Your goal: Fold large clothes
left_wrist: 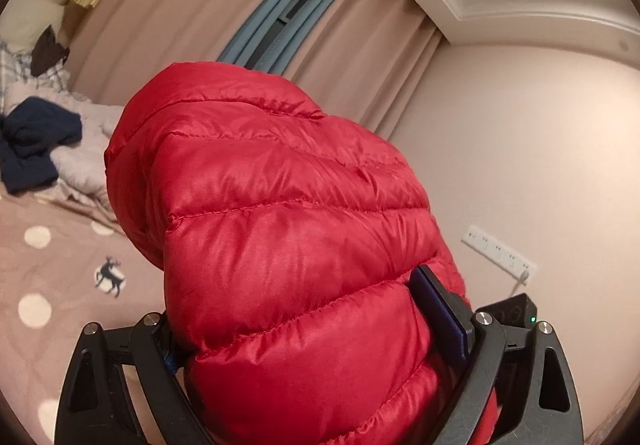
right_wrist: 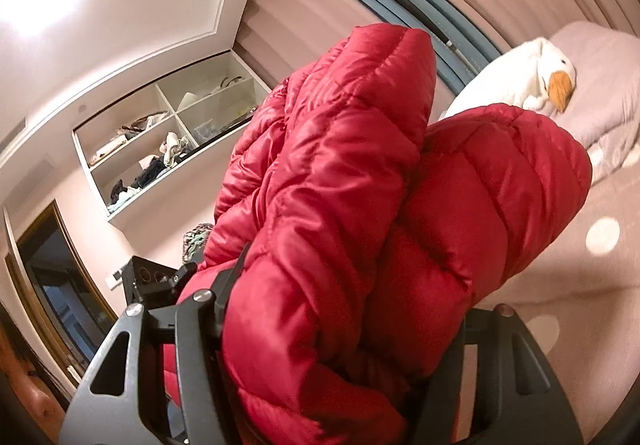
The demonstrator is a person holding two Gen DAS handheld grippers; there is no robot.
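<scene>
Jacket: the red puffer jacket (left_wrist: 288,229) is up in the air, bunched thick, carried between both grippers over the bed (left_wrist: 52,285).

Left gripper (left_wrist: 320,329): jaws spread wide and filled with jacket; the blue pad (left_wrist: 440,317) at 3 o'clock of the bulk presses into the quilting, so it holds the jacket.

Right gripper (right_wrist: 344,345): jaws about half apart, clamped on a doubled wad of jacket (right_wrist: 340,205); the right finger is buried under fabric, so I take the grip from the near finger and the packed folds.

Done so far: the jacket looks gathered into several layers, two rolls side by side in the right wrist view. I'd judge it part-folded or just bundled; no neat flat fold shows.

Left to do: lay it on the bed, square the layers and press it flat. The dark garment (left_wrist: 36,149) at 9 o'clock on the bed lies crumpled and probably waits its turn.

Shelves: the wall cubby (right_wrist: 168,133) at 10 o'clock has four compartments; the lower ones hold loose clothes, the upper ones bags or small items, too blurred to name.

Bed clutter: a plush goose (right_wrist: 536,85) at 2 o'clock rests on a pillow (right_wrist: 608,93).
</scene>
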